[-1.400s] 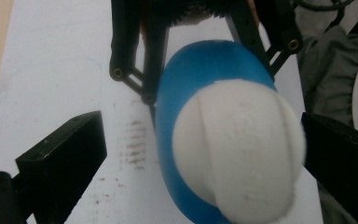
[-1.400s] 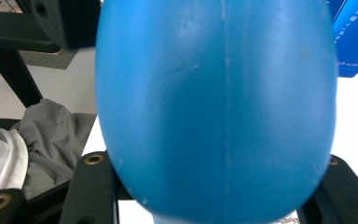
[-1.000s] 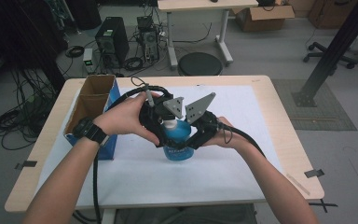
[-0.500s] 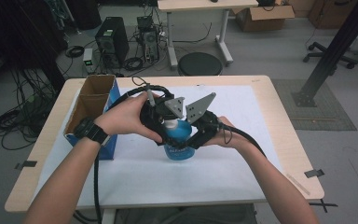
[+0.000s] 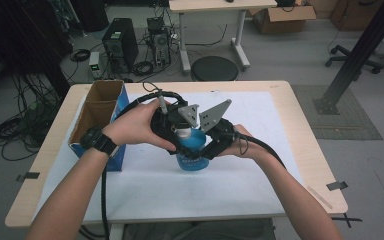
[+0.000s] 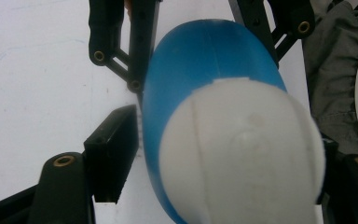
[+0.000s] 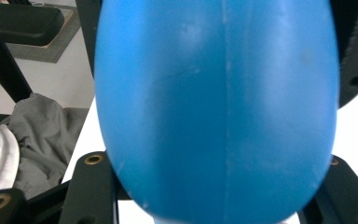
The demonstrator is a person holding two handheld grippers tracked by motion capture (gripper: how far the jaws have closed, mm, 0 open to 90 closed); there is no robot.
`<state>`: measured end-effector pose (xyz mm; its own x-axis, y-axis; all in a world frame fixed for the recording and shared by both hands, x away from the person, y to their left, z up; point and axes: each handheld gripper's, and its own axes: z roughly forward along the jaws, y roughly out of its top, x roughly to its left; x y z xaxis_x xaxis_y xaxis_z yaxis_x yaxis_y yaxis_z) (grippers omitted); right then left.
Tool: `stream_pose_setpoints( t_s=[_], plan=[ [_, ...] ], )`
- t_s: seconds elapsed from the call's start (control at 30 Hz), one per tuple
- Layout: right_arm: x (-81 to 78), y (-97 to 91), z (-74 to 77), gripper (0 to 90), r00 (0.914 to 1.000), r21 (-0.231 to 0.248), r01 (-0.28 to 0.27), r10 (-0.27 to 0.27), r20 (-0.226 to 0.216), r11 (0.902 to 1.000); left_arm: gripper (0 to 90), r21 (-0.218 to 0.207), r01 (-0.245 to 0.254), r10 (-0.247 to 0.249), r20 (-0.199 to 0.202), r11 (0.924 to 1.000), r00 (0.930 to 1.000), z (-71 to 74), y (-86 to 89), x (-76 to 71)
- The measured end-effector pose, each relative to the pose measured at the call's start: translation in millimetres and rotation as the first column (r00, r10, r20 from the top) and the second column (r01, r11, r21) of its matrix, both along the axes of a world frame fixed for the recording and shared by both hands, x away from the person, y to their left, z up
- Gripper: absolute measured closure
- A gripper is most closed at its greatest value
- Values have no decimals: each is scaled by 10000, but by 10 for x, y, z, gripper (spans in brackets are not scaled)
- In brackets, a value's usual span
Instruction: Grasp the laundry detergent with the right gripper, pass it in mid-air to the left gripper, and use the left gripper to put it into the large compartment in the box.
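Note:
A blue plastic bottle (image 5: 192, 159) with a white cap (image 5: 182, 133) stands upright on the white sheet in the middle of the table. My left gripper (image 5: 179, 126) comes down on its top from the left; in the left gripper view its jaws sit against both sides of the white cap (image 6: 242, 154). My right gripper (image 5: 206, 146) reaches in from the right and is shut on the blue body, which bulges between its jaws as the bottle (image 7: 214, 107). The right gripper's black linkages (image 6: 121, 51) flank the bottle lower down in the left gripper view.
An open cardboard box with blue sides (image 5: 100, 117) stands at the table's left edge, close to the left forearm. The white sheet (image 5: 265, 170) covers most of the wooden table (image 5: 310, 125). Cables trail from both grippers toward the near edge.

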<state>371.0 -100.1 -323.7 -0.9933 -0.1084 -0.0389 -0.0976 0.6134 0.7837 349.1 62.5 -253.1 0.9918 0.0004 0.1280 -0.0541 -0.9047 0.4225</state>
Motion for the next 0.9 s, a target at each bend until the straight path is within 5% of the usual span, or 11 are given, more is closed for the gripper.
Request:
stream_pose_setpoints(
  t_s=[0.7,0.9],
  plan=[
    [11,-21,2,435,10000,-174,62,-61,21,9998,377,234,-245,252,-310,9994,9992,10,-57,3],
    [21,-14,7,427,9999,-241,-21,17,-167,9997,380,113,-455,462,-694,9989,9965,23,-67,26]
  ],
)
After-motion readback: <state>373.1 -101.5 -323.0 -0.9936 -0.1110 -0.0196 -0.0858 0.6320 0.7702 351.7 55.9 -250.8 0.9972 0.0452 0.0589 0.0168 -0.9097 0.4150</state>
